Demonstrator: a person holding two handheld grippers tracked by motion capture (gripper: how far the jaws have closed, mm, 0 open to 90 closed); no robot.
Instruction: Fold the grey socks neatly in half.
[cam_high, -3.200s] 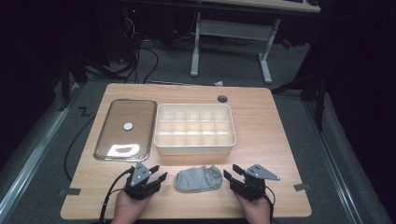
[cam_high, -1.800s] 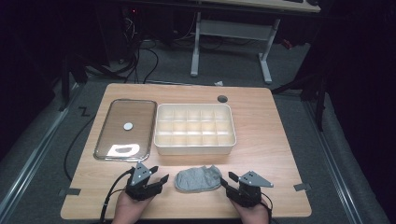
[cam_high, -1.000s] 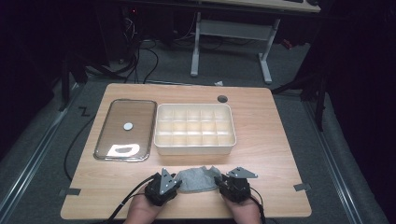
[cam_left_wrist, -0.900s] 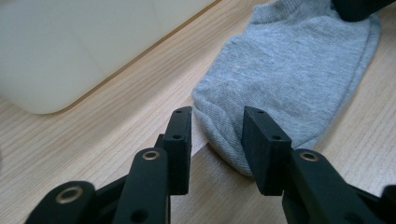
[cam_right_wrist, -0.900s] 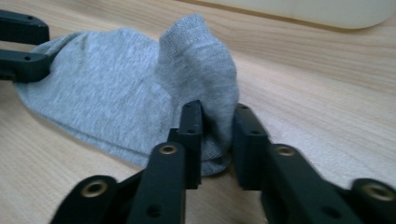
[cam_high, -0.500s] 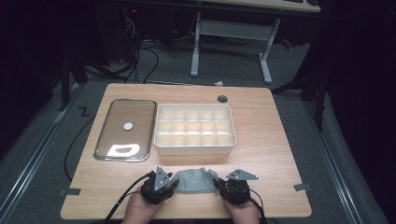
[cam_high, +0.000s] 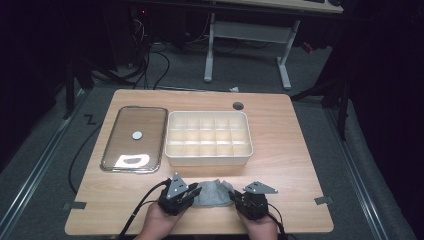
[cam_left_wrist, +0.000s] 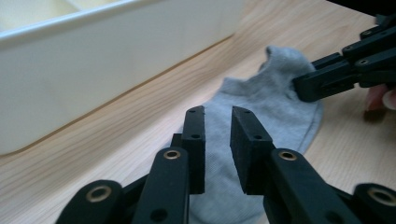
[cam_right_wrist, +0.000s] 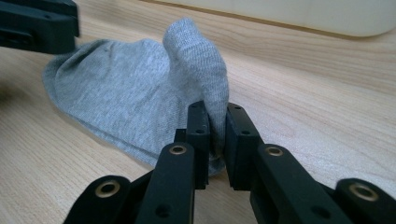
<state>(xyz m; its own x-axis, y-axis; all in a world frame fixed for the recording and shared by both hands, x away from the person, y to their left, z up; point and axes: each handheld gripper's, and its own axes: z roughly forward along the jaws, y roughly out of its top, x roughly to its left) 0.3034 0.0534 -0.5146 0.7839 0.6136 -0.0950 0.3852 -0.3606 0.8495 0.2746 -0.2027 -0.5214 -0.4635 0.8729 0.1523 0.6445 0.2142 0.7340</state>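
Grey sock (cam_right_wrist: 126, 105) flat on the surface, one edge pinched between right gripper (cam_right_wrist: 215, 122) fingers, left gripper (cam_left_wrist: 217, 126) fingers slightly parted above the other end, gripping nothing — likely to slip free if pulled before the second grip.

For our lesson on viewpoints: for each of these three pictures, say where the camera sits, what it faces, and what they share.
High view: above the person's side, facing forward and down on the table; hands, left gripper and right gripper show.
Left gripper view: rides the left gripper, facing the sock and divided box; jaws slightly apart over the sock.
Right gripper view: rides the right gripper, jaws pinching the sock.
Shared: all three show the sock.
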